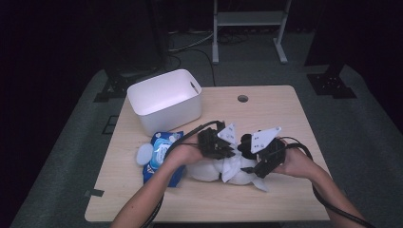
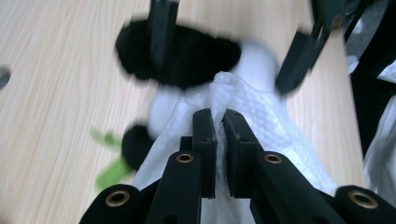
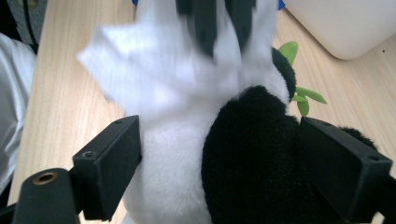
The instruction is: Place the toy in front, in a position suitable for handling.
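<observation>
Jaws pinch the white wipe — over the plush panda.

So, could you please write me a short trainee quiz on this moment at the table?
1. True or false: the left gripper is shut on the wipe.
2. What does the right gripper hold? A) the bin B) the panda C) the wipe pack
3. Fill in: the white bin stands ___ the wipe pack in the high view.

Key: 1 true. 2 B, the panda. 3 behind.
</observation>
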The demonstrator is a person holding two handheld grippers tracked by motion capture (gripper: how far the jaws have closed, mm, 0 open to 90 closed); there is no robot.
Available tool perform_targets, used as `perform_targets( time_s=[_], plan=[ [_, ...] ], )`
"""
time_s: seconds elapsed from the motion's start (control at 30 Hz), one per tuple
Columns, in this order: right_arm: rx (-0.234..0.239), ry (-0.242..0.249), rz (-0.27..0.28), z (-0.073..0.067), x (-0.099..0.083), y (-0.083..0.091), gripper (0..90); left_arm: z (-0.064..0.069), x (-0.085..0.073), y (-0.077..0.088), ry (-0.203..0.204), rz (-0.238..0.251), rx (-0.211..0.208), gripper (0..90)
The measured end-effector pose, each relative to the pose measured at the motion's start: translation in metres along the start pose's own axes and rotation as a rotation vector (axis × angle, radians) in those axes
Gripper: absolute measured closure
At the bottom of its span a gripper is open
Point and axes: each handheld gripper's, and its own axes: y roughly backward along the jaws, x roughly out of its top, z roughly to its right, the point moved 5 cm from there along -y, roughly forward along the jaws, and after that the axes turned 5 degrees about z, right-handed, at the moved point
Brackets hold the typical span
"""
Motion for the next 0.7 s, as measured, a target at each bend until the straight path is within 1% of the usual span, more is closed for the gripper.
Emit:
perform_targets(
  time_s=[0.03, 0.07, 0.1, 0.13, 0.17, 0.2, 0.23, 0.3, 0.33, 0.37, 0.47, 0.53, 0.6, 0.63, 0.7],
  plan=[
    [0.0, 0.0, 0.0, 0.0, 0.0, 0.0, 13.7, 0.0, 0.0, 0.0, 0.0, 0.0, 0.0, 83.7],
    [0.003, -0.008, -0.005, 0.001, -0.001, 0.001, 13.7, -0.001, -0.014, 0.007, 0.024, -0.02, 0.016, 83.7],
    [0.003, -0.008, -0.005, 0.001, -0.001, 0.001, 13.7, -0.001, -0.014, 0.007, 0.024, -0.02, 0.016, 83.6],
    [0.006, -0.011, -0.003, 0.003, -0.001, 0.001, 13.8, -0.002, -0.019, 0.01, 0.04, -0.005, 0.019, 83.6],
    [0.01, -0.013, 0.004, 0.003, -0.001, 0.001, 13.8, -0.003, -0.027, 0.018, 0.054, 0.012, 0.012, 83.5],
    [0.01, -0.008, 0.003, 0.003, -0.001, 0.0, 13.9, -0.003, -0.029, 0.02, 0.064, 0.021, 0.012, 83.5],
    [0.01, -0.008, 0.003, 0.003, -0.001, 0.0, 13.9, -0.003, -0.029, 0.02, 0.064, 0.021, 0.012, 83.5],
    [0.007, -0.004, -0.006, 0.004, 0.0, -0.001, 13.9, -0.003, -0.033, 0.026, 0.075, 0.033, 0.023, 83.5],
    [0.006, -0.005, -0.012, 0.006, 0.0, -0.001, 14.1, -0.003, -0.036, 0.031, 0.074, 0.033, 0.029, 83.4],
    [0.006, -0.005, -0.012, 0.006, 0.0, -0.001, 14.1, -0.003, -0.036, 0.031, 0.074, 0.033, 0.029, 83.3],
    [0.008, -0.02, -0.015, 0.007, -0.001, -0.001, 14.1, -0.003, -0.04, 0.038, 0.081, 0.031, 0.04, 82.9],
    [0.004, -0.018, -0.018, 0.008, -0.002, -0.001, 14.1, -0.005, -0.044, 0.042, 0.085, 0.025, 0.05, 82.8],
    [0.004, -0.025, -0.013, 0.01, -0.002, -0.001, 14.1, -0.006, -0.049, 0.042, 0.098, 0.022, 0.048, 82.8],
    [0.004, -0.025, -0.013, 0.01, -0.002, -0.001, 14.1, -0.006, -0.049, 0.042, 0.098, 0.022, 0.048, 82.9],
    [-0.006, -0.019, -0.02, 0.009, 0.001, -0.003, 13.8, -0.007, -0.052, 0.037, 0.113, 0.028, 0.036, 82.9]
  ],
)
